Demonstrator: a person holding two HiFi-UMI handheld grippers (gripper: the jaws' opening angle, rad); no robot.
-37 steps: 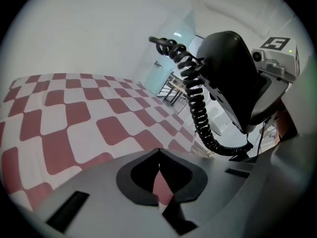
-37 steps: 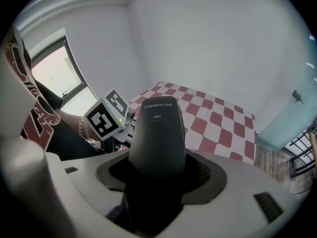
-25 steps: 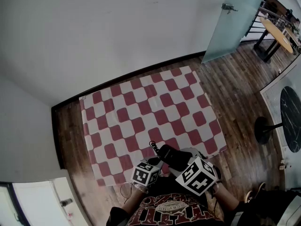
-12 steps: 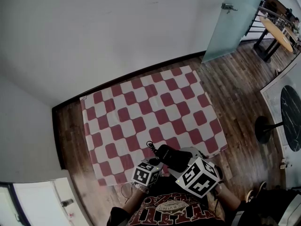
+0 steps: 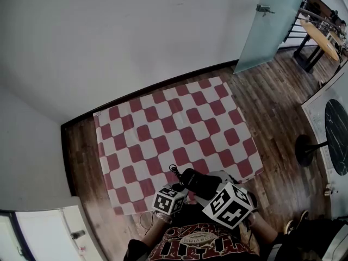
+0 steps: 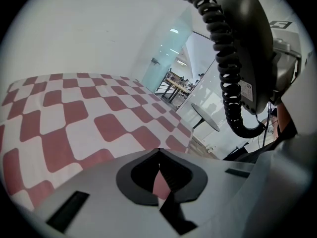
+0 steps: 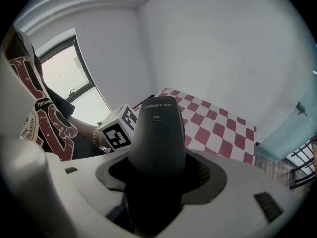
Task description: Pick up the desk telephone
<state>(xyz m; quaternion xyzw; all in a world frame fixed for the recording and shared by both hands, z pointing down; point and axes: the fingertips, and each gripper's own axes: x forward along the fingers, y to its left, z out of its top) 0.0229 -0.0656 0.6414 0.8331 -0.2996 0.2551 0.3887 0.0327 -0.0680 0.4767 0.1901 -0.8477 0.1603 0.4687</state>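
Observation:
A black telephone handset (image 7: 158, 133) stands up between the jaws of my right gripper (image 7: 159, 170), which is shut on it. In the head view the handset (image 5: 197, 182) is held low, close to the person's body, over the near edge of the checked cloth. My left gripper (image 6: 158, 155) is just to its left, its jaws shut tip to tip with nothing between them. From there the handset (image 6: 247, 48) hangs at the upper right with its coiled black cord (image 6: 225, 83) running down its side. No telephone base is clearly in view.
A red-and-white checked cloth (image 5: 174, 129) lies on the wooden floor (image 5: 272, 113) against a white wall. A frosted glass door (image 5: 269, 23) stands at the back right. A round dark table (image 5: 337, 137) and a wooden table (image 5: 321, 37) are at the right.
Both grippers and the handset have drifted very slightly left and nearer the body. Both grips are as before.

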